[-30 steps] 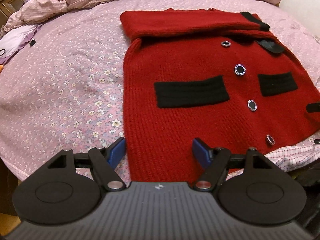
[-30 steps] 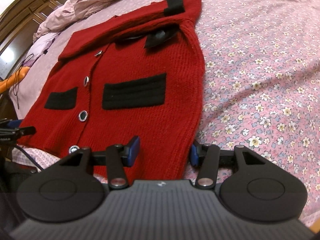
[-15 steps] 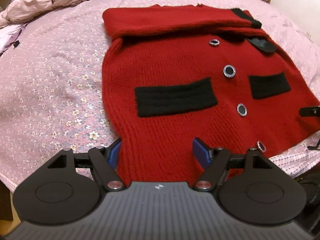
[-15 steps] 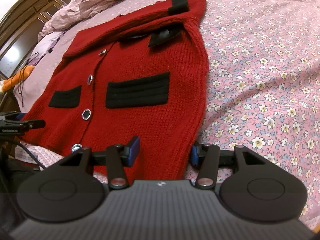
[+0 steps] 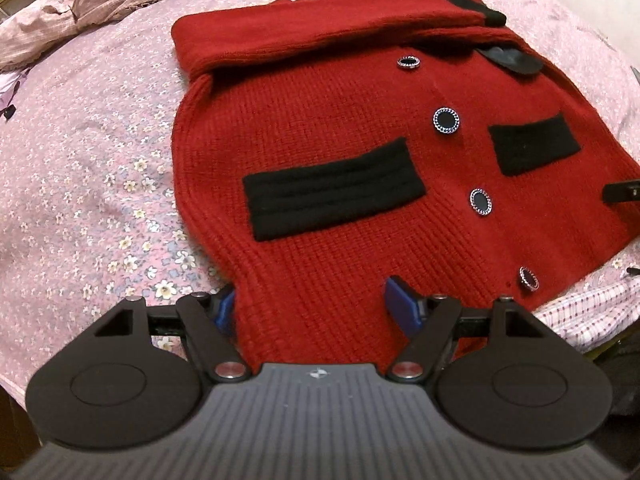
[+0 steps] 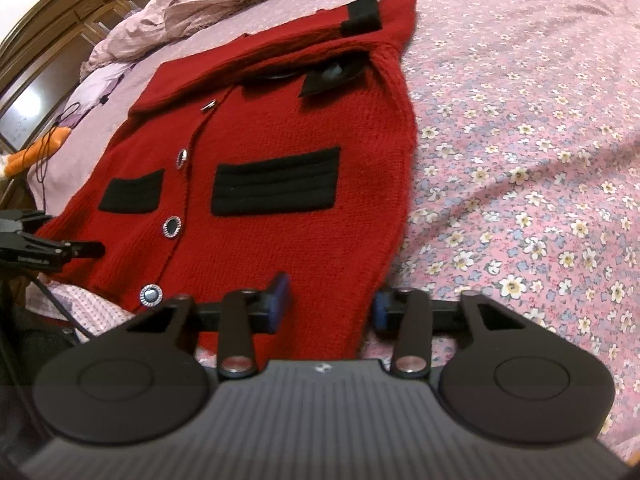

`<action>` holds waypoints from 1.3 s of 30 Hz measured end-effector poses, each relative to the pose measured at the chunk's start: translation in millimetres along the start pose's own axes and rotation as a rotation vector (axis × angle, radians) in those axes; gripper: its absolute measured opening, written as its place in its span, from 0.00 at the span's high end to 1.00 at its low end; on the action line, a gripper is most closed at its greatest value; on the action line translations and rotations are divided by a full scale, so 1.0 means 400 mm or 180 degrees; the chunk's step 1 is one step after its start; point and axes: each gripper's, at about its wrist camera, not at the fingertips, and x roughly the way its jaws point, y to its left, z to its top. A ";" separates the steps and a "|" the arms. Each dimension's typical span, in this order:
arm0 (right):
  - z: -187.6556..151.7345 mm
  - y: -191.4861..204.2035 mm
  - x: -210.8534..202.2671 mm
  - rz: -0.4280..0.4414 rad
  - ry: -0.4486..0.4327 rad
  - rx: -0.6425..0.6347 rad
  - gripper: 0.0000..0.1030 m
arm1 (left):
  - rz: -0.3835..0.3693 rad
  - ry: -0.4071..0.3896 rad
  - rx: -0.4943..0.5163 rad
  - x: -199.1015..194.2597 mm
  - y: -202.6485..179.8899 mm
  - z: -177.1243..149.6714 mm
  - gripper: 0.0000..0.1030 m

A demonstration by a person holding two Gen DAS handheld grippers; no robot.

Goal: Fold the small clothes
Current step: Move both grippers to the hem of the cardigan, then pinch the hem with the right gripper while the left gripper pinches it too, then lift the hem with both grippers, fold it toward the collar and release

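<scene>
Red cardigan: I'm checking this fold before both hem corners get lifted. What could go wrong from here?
1. The right gripper has just been closing, with the red cardigan hem between its jaws, while the left gripper stands wide; an uneven lift could skew the fold.
2. The sleeve folded across the top might slide off.

The near hem of the red cardigan (image 5: pixel 320 184) is hidden behind the left tool's (image 5: pixel 312 308) body, so the cloth's bottom edge cannot be seen. In the right wrist view the right tool (image 6: pixel 330 300) likewise covers the hem, and whether its pads press the knit is unclear. The left tool (image 6: pixel 48 250) is cut off by the picture's left edge.
</scene>
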 end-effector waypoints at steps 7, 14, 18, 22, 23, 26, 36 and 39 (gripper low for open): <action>0.014 -0.032 -0.017 0.0136 -0.0111 0.0246 0.87 | 0.0033 -0.0084 -0.0273 -0.016 0.033 -0.004 0.67; 0.035 -0.035 -0.032 0.0399 -0.0322 0.0433 0.89 | -0.0068 -0.0068 -0.0408 -0.017 0.059 -0.004 0.72; 0.049 -0.031 -0.042 0.0457 -0.0421 0.0449 0.89 | -0.0053 -0.0066 -0.0373 -0.011 0.051 -0.001 0.72; 0.061 -0.031 -0.050 0.0521 -0.0524 0.0478 0.89 | -0.0050 -0.0125 -0.0461 -0.019 0.062 -0.001 0.87; 0.065 -0.032 -0.053 0.0547 -0.0558 0.0494 0.89 | -0.0071 -0.0156 -0.0499 -0.025 0.069 0.001 0.88; 0.075 -0.034 -0.062 0.0613 -0.0648 0.0535 0.89 | -0.0238 -0.0244 -0.0698 -0.047 0.097 0.012 0.89; 0.139 -0.023 -0.099 0.0720 -0.0991 0.0506 0.89 | -0.0618 -0.0739 -0.1112 -0.135 0.143 0.099 0.90; 0.168 -0.028 -0.106 0.0763 -0.1091 0.0542 0.89 | -0.0642 -0.0880 -0.1187 -0.155 0.153 0.131 0.90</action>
